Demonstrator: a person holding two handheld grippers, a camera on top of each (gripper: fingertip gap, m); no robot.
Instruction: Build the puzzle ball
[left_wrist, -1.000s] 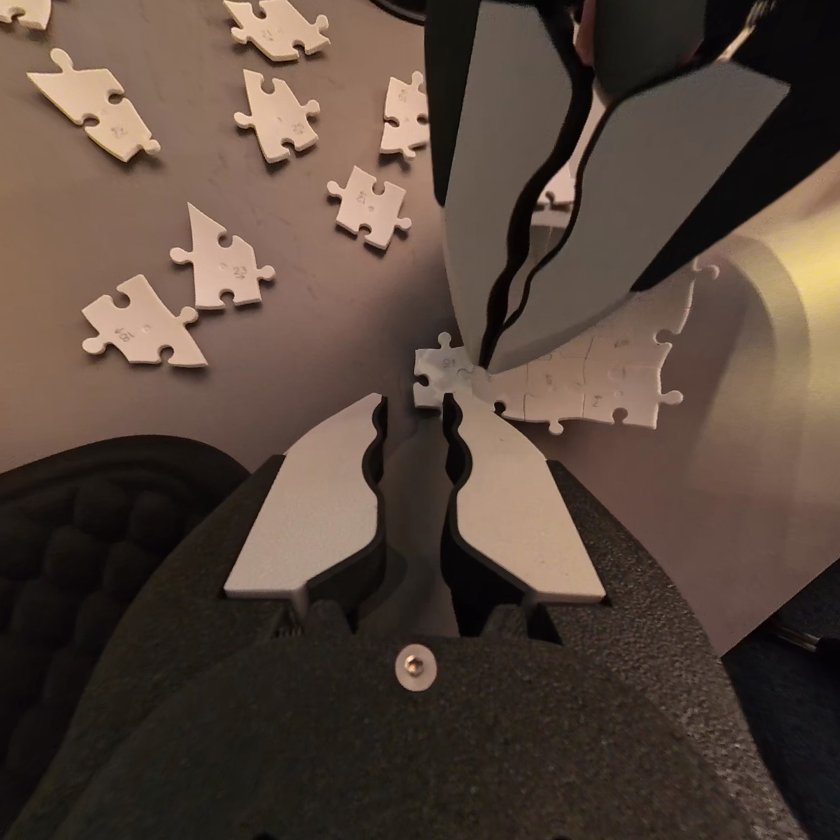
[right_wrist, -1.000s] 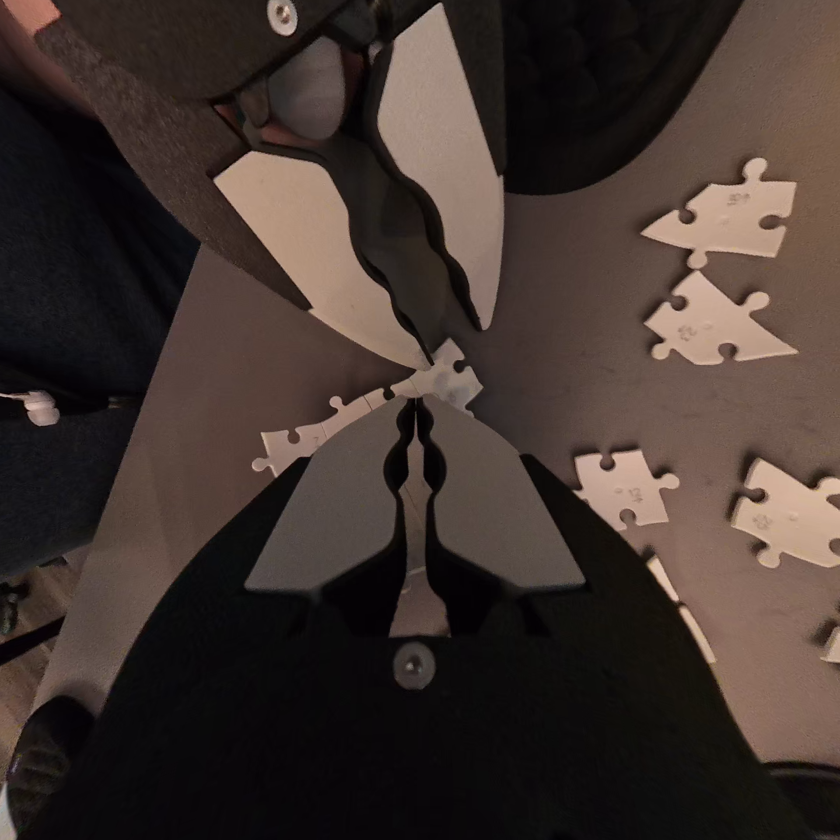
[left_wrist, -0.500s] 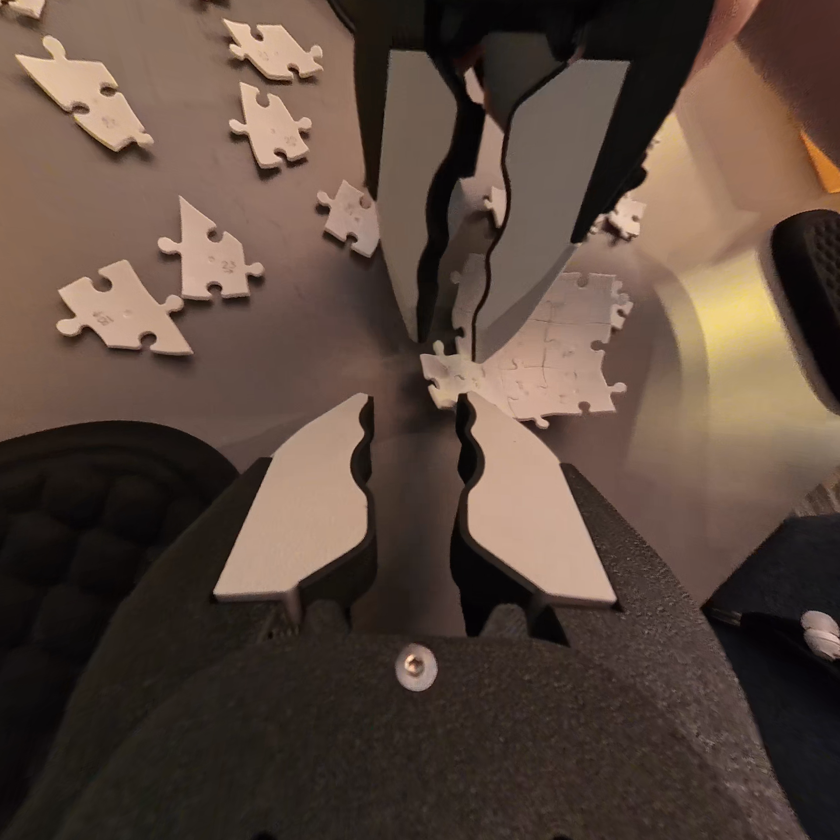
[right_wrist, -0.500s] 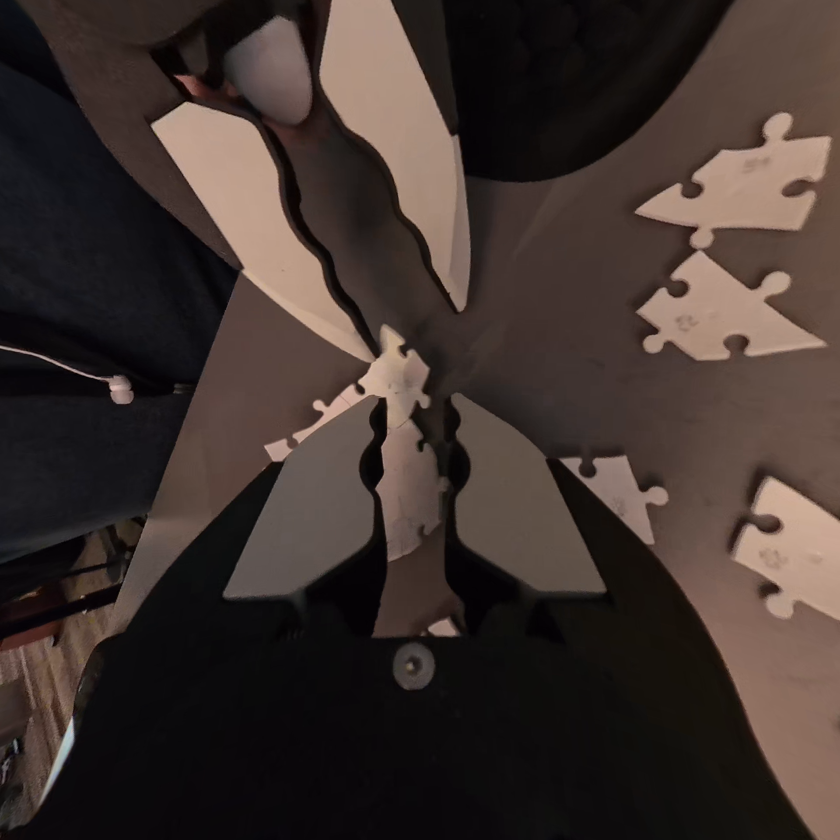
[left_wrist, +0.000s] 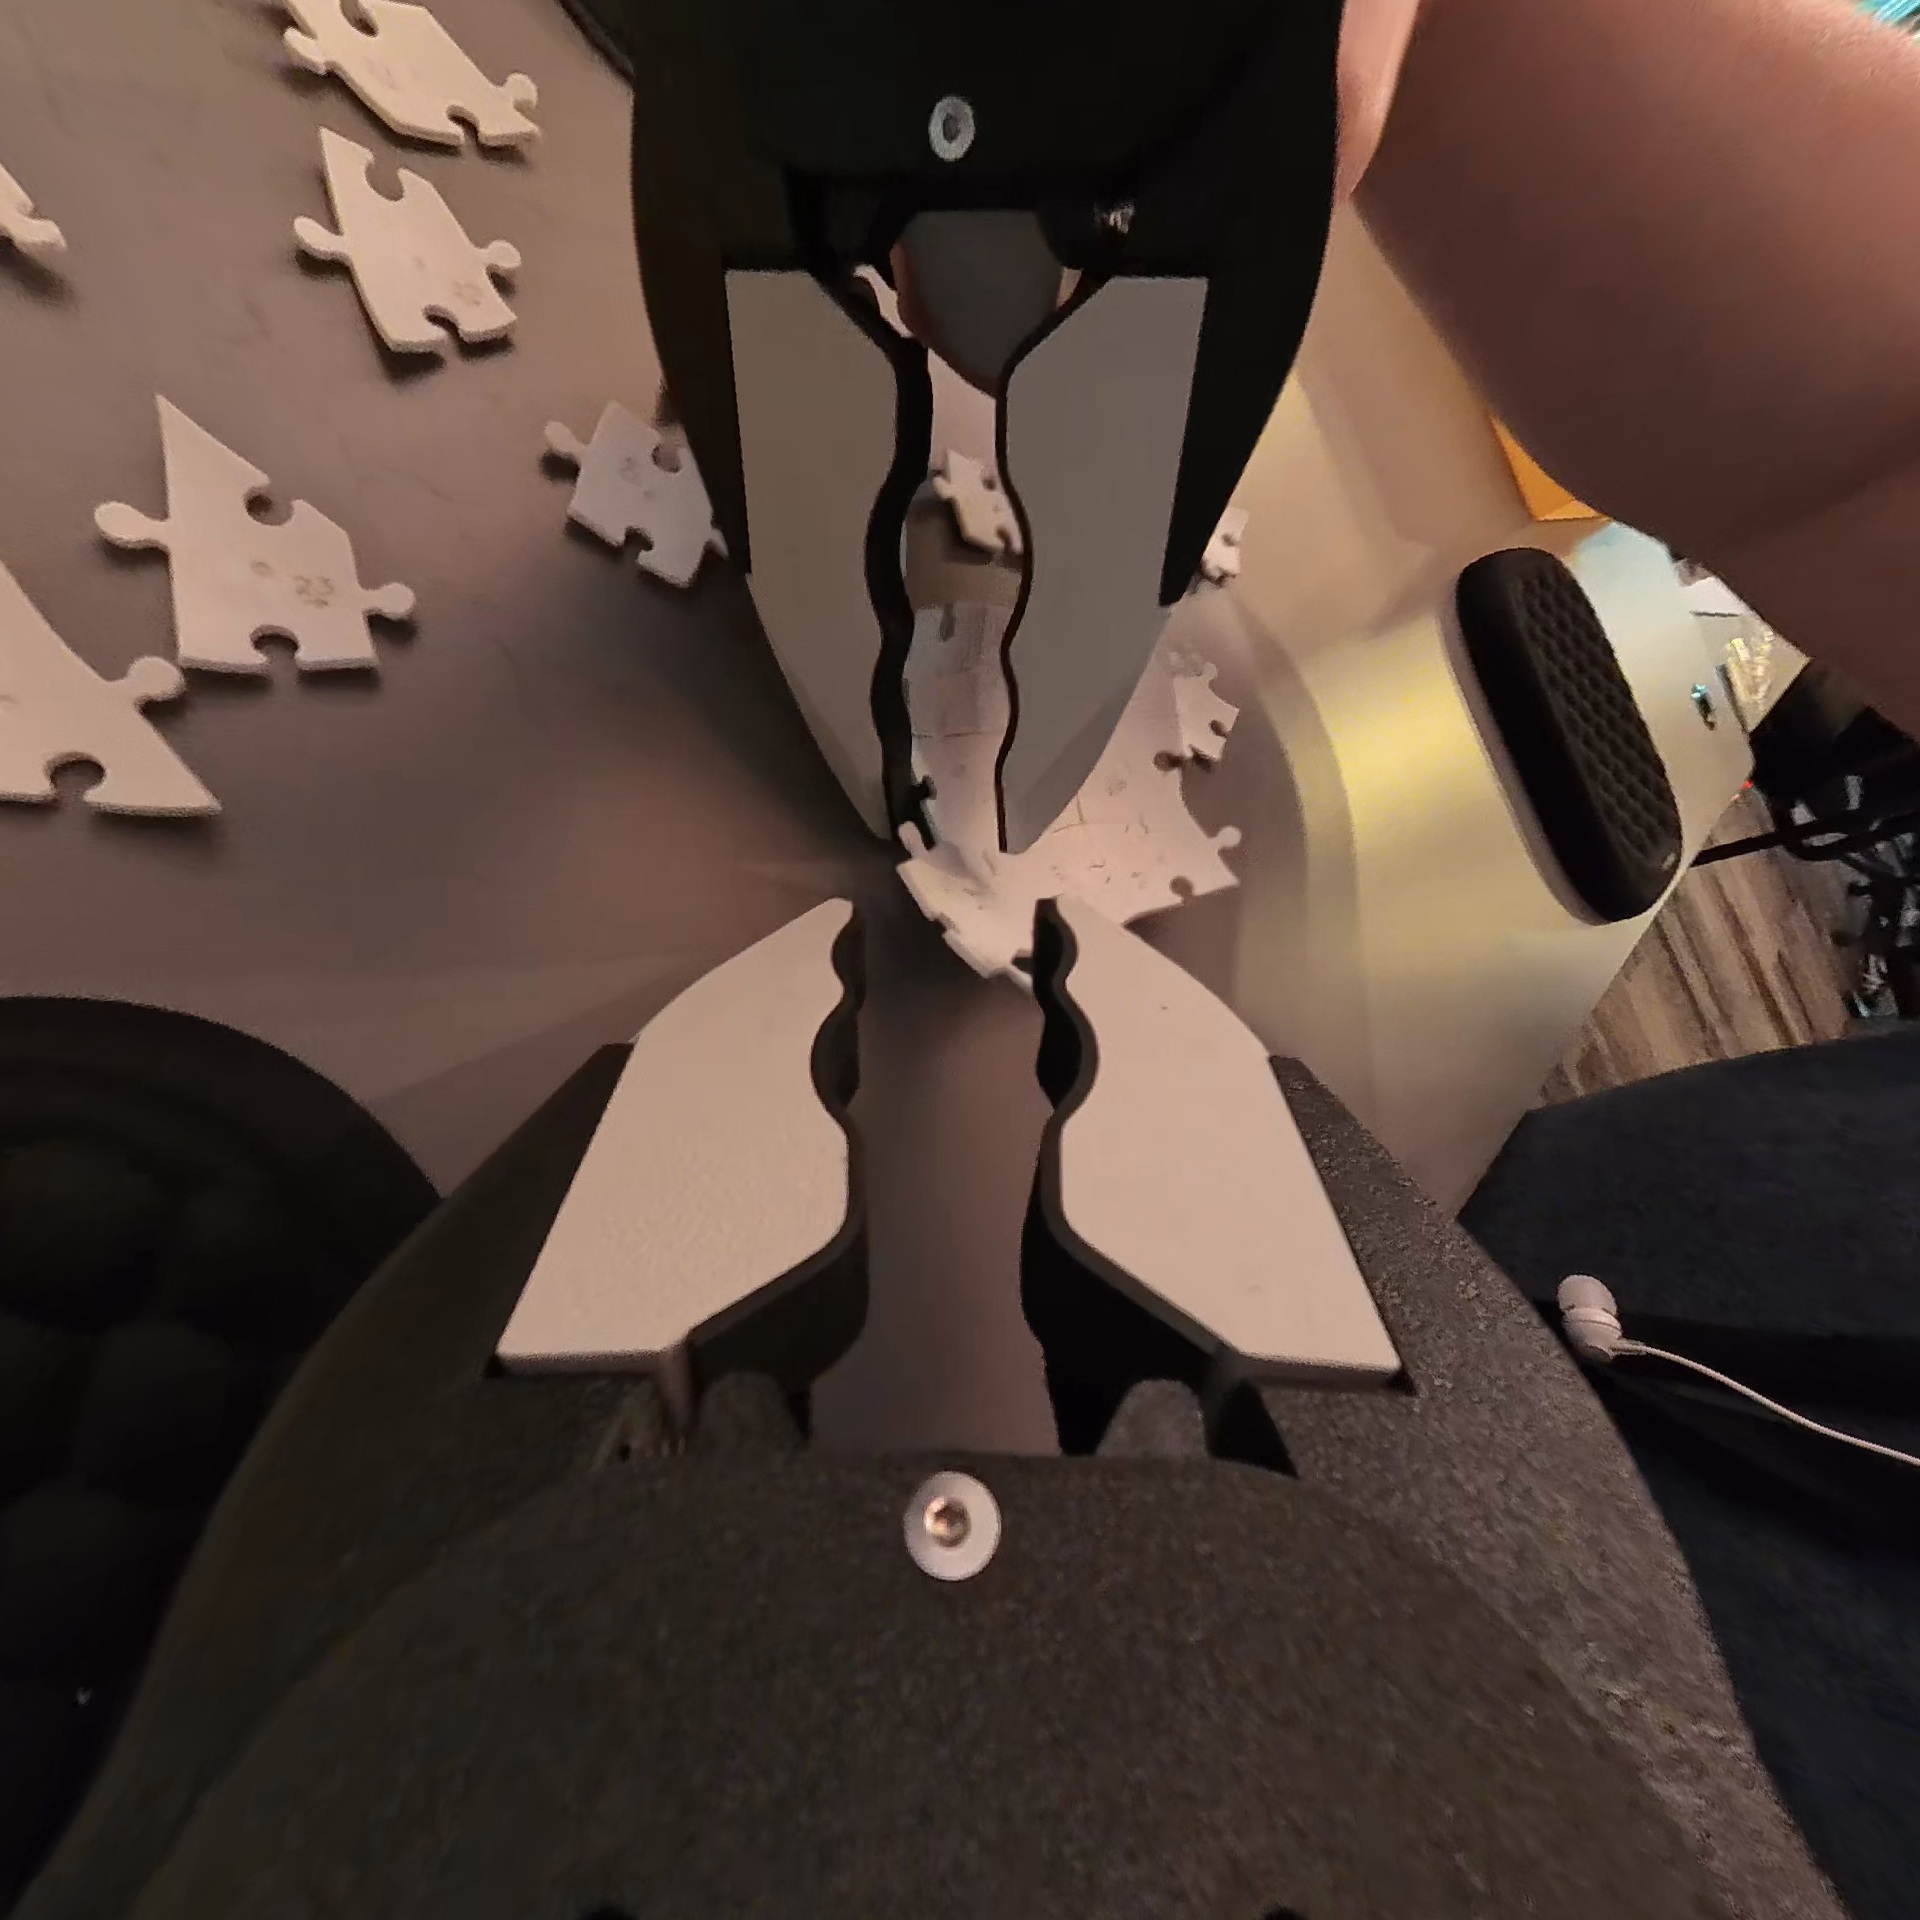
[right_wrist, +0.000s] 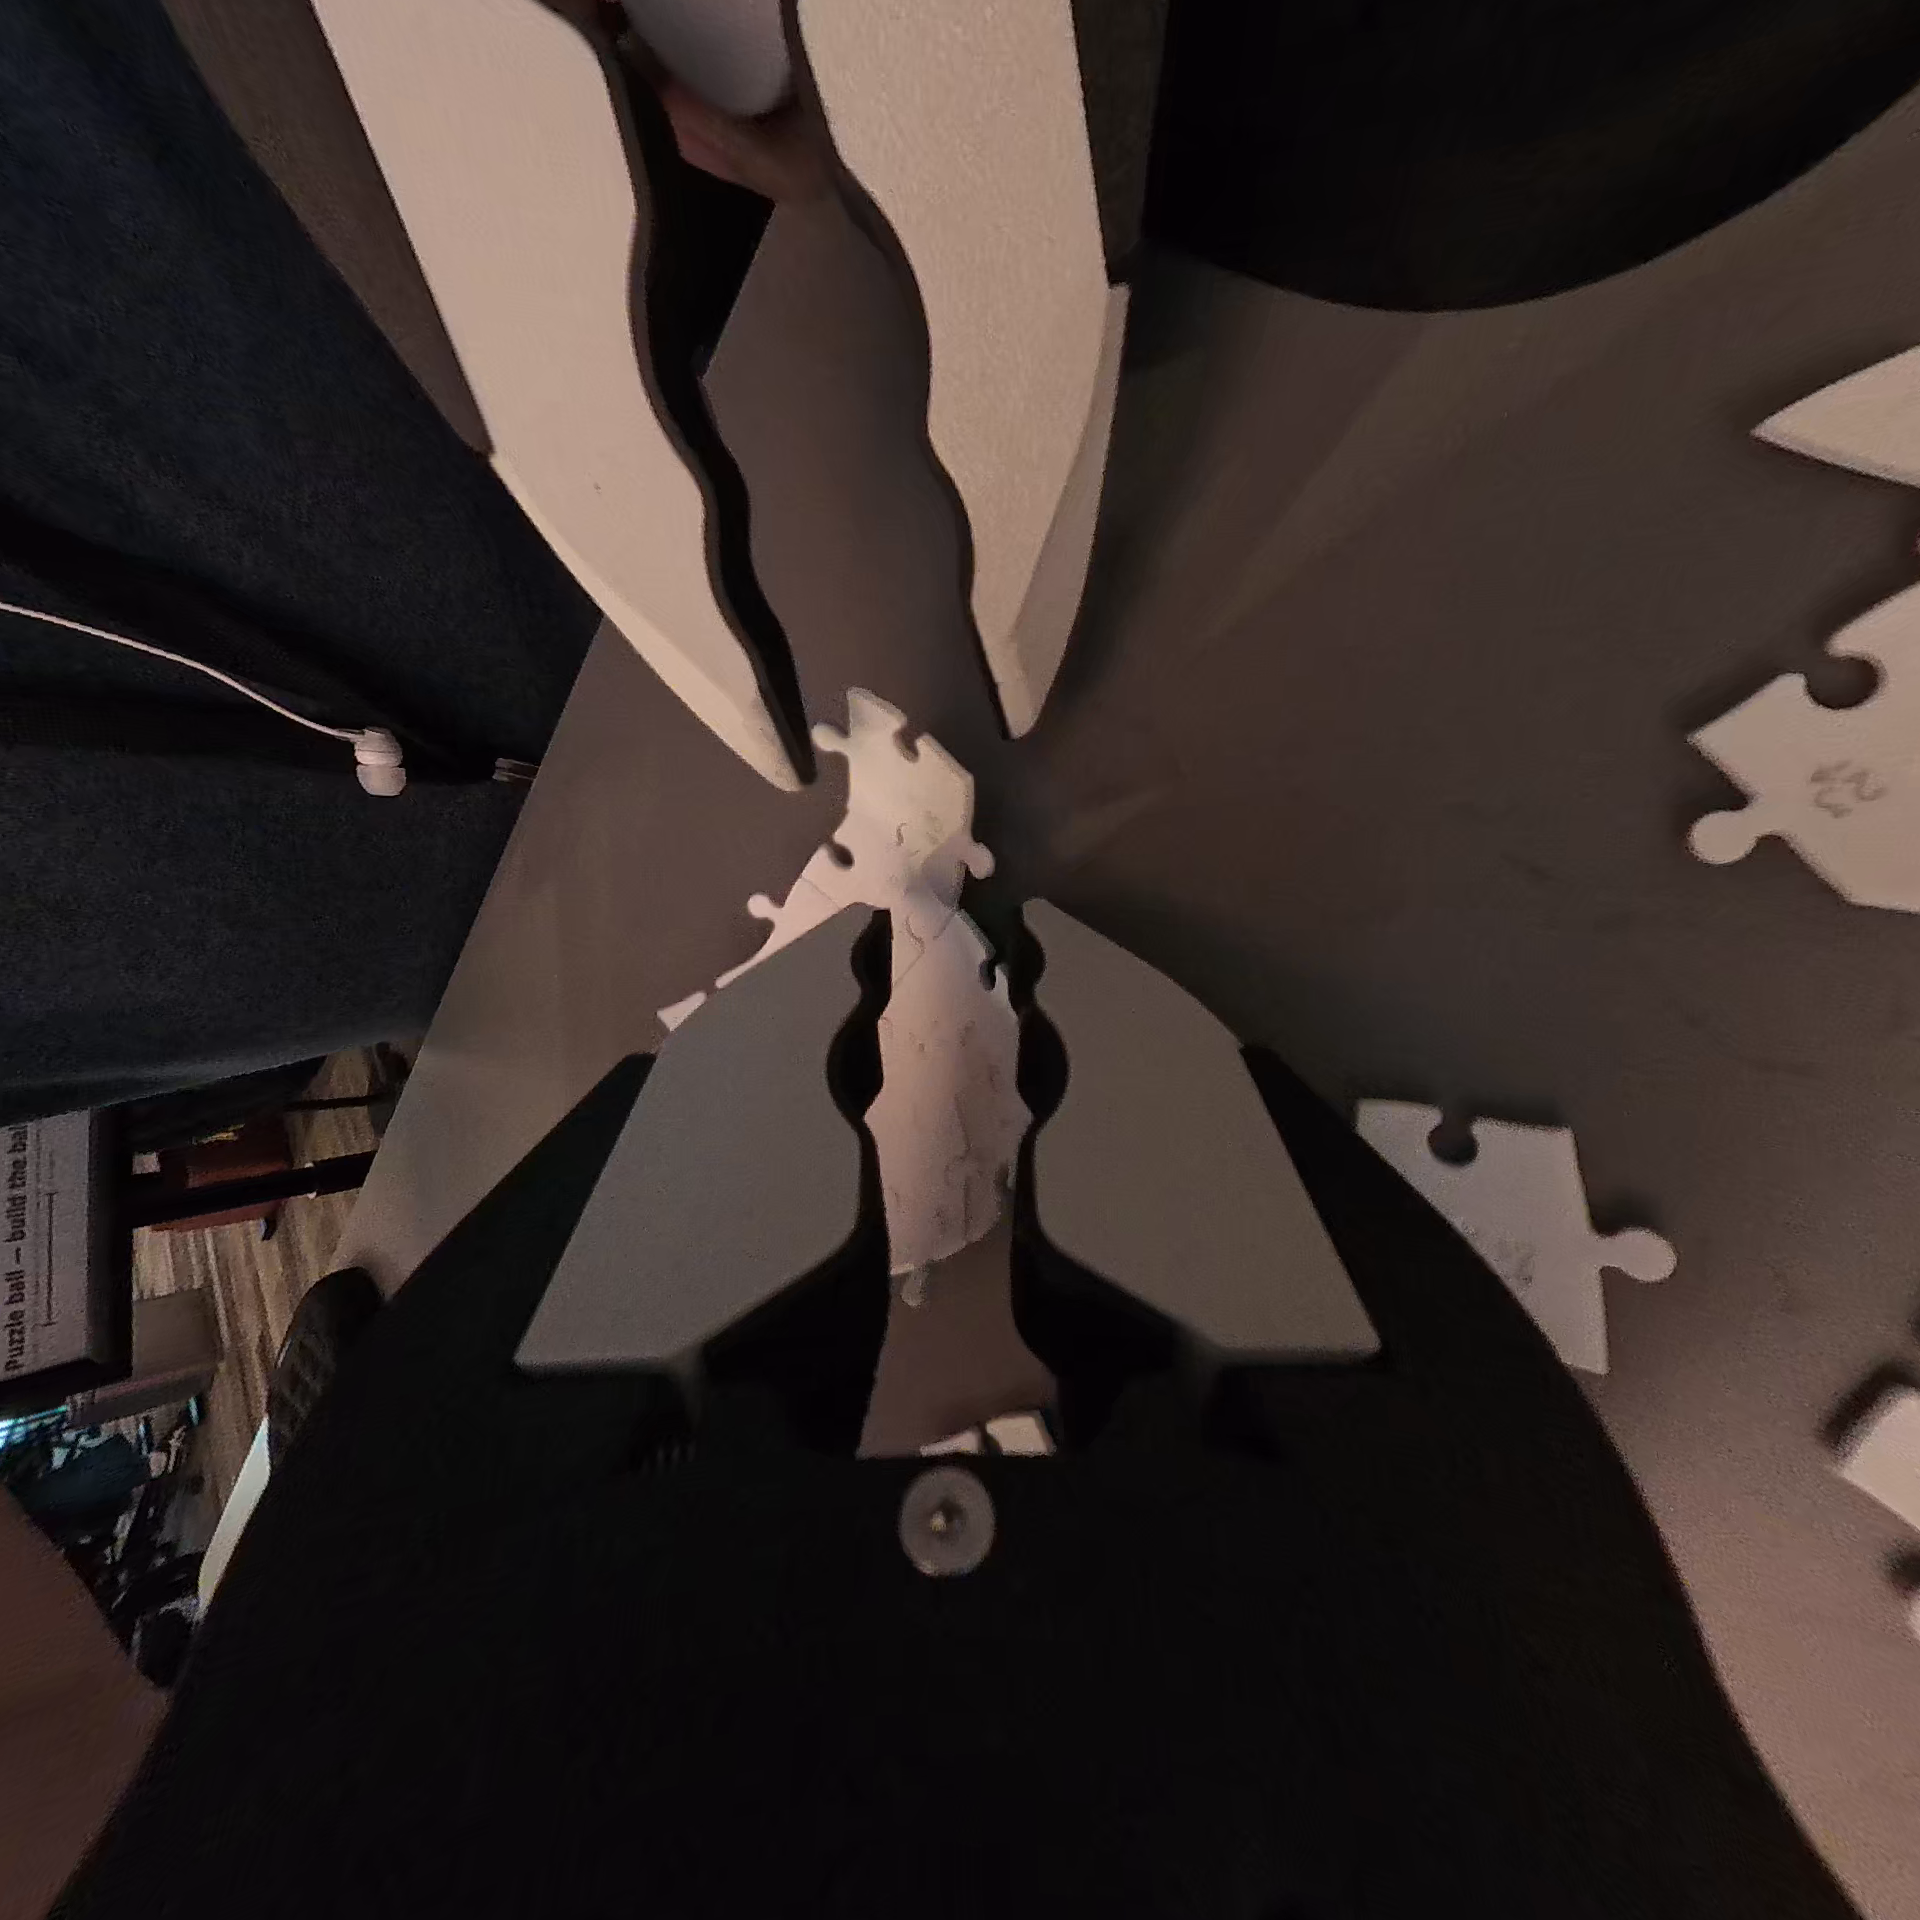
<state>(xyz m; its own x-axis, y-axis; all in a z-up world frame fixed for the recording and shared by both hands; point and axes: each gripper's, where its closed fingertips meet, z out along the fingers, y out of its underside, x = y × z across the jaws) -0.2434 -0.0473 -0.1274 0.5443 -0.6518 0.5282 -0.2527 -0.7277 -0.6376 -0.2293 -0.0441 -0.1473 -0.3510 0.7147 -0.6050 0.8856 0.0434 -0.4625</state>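
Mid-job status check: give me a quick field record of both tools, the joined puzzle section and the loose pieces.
left tool: open, tips at the near edge of the joined section
right tool: open, facing the left tool tip to tip, section visible through its gap
joined section: several white pieces interlocked, between the two tools; contact with either tool unclear
loose pieces: scattered flat, separate from the section
table: grey; section sits near its edge

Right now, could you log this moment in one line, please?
left gripper: open | right gripper: open | assembled section: on table between grippers | loose pieces: scattered
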